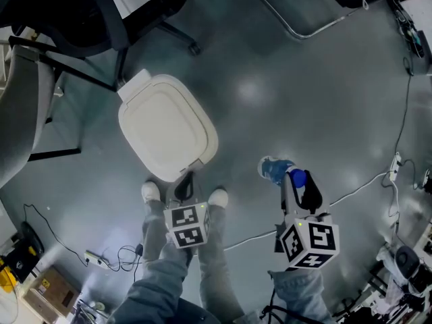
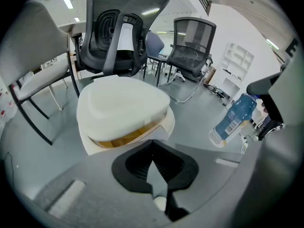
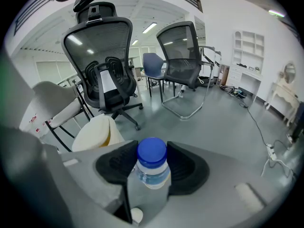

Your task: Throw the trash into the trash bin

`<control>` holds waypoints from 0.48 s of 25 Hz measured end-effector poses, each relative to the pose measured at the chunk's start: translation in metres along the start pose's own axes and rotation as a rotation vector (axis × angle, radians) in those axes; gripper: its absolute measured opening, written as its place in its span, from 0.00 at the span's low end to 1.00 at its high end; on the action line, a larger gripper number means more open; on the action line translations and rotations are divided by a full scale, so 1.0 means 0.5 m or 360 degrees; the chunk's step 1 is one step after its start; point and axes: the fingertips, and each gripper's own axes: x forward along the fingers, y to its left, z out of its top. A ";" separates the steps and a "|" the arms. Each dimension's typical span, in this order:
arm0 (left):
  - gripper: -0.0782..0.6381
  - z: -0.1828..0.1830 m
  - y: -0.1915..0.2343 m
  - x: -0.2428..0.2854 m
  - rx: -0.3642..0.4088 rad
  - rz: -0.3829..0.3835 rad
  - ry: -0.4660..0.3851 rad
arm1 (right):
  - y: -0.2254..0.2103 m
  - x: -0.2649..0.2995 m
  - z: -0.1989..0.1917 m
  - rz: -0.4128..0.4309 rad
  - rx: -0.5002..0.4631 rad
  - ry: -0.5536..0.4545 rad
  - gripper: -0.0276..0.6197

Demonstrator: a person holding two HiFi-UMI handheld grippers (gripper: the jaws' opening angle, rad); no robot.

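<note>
A white trash bin (image 1: 165, 127) with its lid down stands on the grey floor, just ahead of the person's shoes. In the left gripper view the bin (image 2: 123, 108) fills the middle, and a yellowish strip shows under the lid's front edge. My left gripper (image 1: 185, 185) is at the bin's near edge, its jaws closed and empty (image 2: 152, 146). My right gripper (image 1: 297, 184) hovers to the right of the bin, shut on a clear plastic bottle (image 1: 275, 170) with a blue cap (image 3: 152, 151). The left gripper view catches the bottle (image 2: 235, 118) at its right, tilted.
Black mesh office chairs (image 1: 101, 19) stand behind the bin, and a chrome sled chair base (image 1: 297, 19) is at the far right. A white cable (image 1: 368, 184) and a power strip (image 1: 94, 258) lie on the floor. The shoes (image 1: 150, 192) flank the left gripper.
</note>
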 end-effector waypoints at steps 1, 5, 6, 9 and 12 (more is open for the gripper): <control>0.12 -0.002 0.000 0.000 0.0005 0.0004 -0.0002 | 0.000 -0.002 0.000 -0.0001 0.0004 -0.0002 0.34; 0.12 -0.004 0.001 -0.001 0.0032 0.0007 -0.0012 | 0.001 -0.007 0.001 -0.0005 0.0010 -0.0009 0.34; 0.12 0.000 0.001 -0.001 0.0032 0.0003 -0.0014 | 0.001 -0.008 0.001 -0.0006 0.0011 -0.0010 0.34; 0.12 0.005 0.001 -0.003 -0.0008 -0.0022 -0.0005 | 0.001 -0.012 -0.001 -0.0009 0.0009 -0.0010 0.34; 0.12 0.011 0.001 -0.008 -0.0064 -0.0065 0.0001 | 0.005 -0.015 0.000 -0.0012 0.0008 -0.0010 0.34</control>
